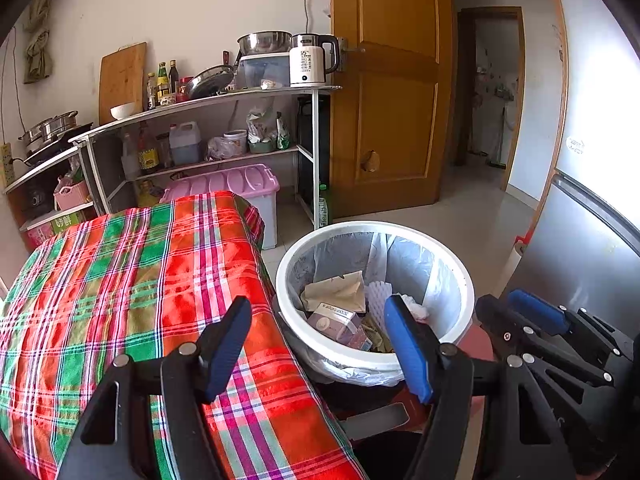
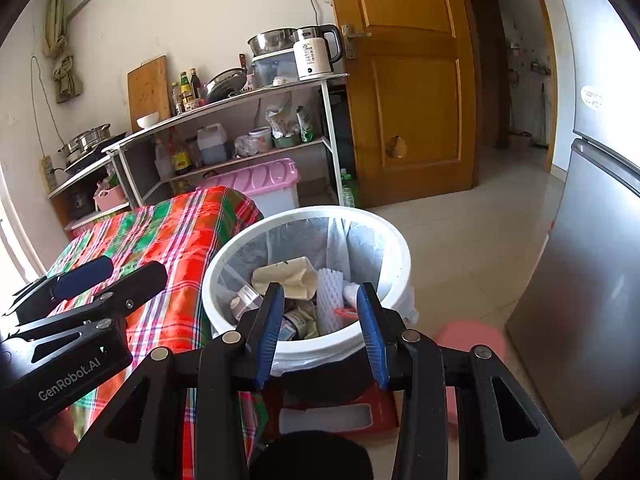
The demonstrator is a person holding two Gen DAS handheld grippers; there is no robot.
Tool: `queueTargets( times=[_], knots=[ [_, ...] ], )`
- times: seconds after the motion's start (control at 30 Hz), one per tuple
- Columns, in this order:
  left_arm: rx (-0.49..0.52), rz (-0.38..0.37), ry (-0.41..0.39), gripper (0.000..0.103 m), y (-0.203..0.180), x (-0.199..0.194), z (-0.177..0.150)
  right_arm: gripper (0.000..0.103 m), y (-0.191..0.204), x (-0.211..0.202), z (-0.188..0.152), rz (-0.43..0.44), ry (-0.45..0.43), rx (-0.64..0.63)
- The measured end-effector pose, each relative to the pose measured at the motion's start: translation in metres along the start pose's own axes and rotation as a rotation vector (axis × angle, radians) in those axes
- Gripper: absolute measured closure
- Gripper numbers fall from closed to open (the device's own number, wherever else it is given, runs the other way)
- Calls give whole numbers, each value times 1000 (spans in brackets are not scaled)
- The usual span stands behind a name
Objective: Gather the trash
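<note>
A white trash bin [image 1: 376, 227] [image 2: 308, 213] with a clear liner stands on a red stool [image 2: 320, 412] beside the plaid-covered table [image 1: 120, 280] [image 2: 168, 236]. Inside lie crumpled brown paper [image 1: 336, 290] [image 2: 286, 274], a small carton [image 1: 336, 322] and a white foam net [image 1: 378, 294] [image 2: 330, 296]. My left gripper [image 1: 318, 304] is open over the table's edge and the bin's near rim, with nothing between its fingers. My right gripper [image 2: 320, 290] hangs above the bin's near side, its jaws apart and empty. Each gripper also shows in the other view: right gripper [image 1: 520, 312], left gripper [image 2: 116, 274].
A metal shelf rack [image 1: 208, 100] against the back wall carries pots, bottles and a white kettle [image 1: 310, 60]. A pink-lidded storage box [image 1: 240, 184] stands on the floor behind the table. At the right are a wooden door [image 1: 392, 100], a steel fridge [image 2: 592, 280] and tiled floor [image 2: 460, 240].
</note>
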State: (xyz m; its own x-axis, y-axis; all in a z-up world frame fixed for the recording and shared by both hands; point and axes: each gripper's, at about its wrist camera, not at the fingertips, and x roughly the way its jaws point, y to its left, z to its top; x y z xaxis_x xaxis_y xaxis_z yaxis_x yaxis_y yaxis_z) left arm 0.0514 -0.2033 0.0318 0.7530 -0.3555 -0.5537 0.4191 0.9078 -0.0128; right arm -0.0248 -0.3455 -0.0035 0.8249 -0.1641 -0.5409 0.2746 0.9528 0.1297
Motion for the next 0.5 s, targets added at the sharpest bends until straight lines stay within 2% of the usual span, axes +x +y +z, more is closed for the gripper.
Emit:
queueTargets(
  times=[0.5],
  knots=[
    [-17, 14, 10, 32, 5, 0, -1, 64, 6, -1, -2, 4, 6, -4]
  ],
)
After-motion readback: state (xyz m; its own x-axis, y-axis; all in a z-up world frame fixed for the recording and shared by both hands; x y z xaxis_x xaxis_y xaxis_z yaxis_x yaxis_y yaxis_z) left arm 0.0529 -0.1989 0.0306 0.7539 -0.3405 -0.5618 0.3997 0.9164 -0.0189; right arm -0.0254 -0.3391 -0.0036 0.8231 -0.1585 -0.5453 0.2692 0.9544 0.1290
